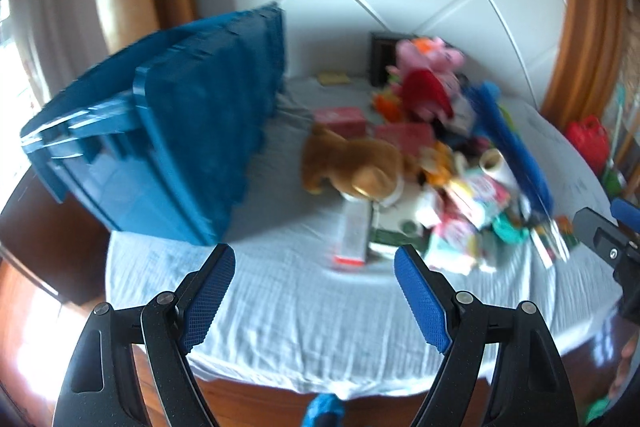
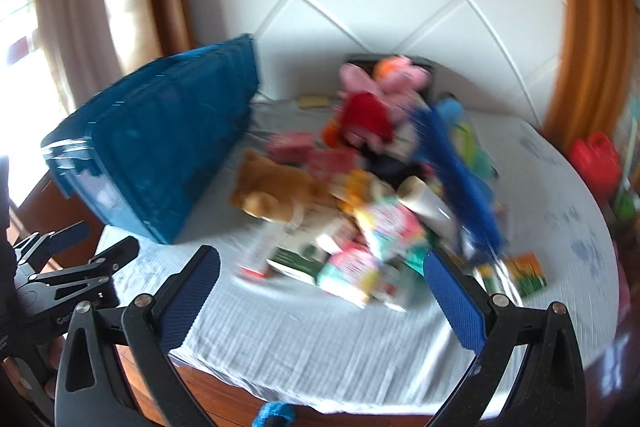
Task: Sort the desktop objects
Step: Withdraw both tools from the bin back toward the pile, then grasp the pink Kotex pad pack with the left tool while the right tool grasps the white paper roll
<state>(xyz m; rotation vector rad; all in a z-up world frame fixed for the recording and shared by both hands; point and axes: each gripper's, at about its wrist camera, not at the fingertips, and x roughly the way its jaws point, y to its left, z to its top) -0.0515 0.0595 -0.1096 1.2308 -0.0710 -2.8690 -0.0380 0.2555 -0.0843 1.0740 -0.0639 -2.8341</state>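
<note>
A heap of mixed objects lies on a white cloth point(image 1: 288, 307) point(image 2: 320, 339) on the table: a brown plush bear point(image 1: 352, 163) point(image 2: 276, 191), a pink plush toy with a red dress point(image 1: 428, 75) point(image 2: 376, 95), a blue brush-like item point(image 1: 516, 143) point(image 2: 460, 175), boxes and packets point(image 1: 472, 211) point(image 2: 376, 239). A blue plastic crate point(image 1: 168, 139) point(image 2: 160, 143) lies tipped on its side at the left. My left gripper point(image 1: 314, 267) is open and empty, above the cloth before the heap. My right gripper point(image 2: 320, 273) is open and empty too. Both views are blurred.
A dark frame point(image 1: 382, 55) stands against the white padded wall behind the heap. A red container point(image 1: 588, 143) point(image 2: 596, 159) sits off the table at the right. The table's wooden edge point(image 1: 256, 403) shows below the cloth.
</note>
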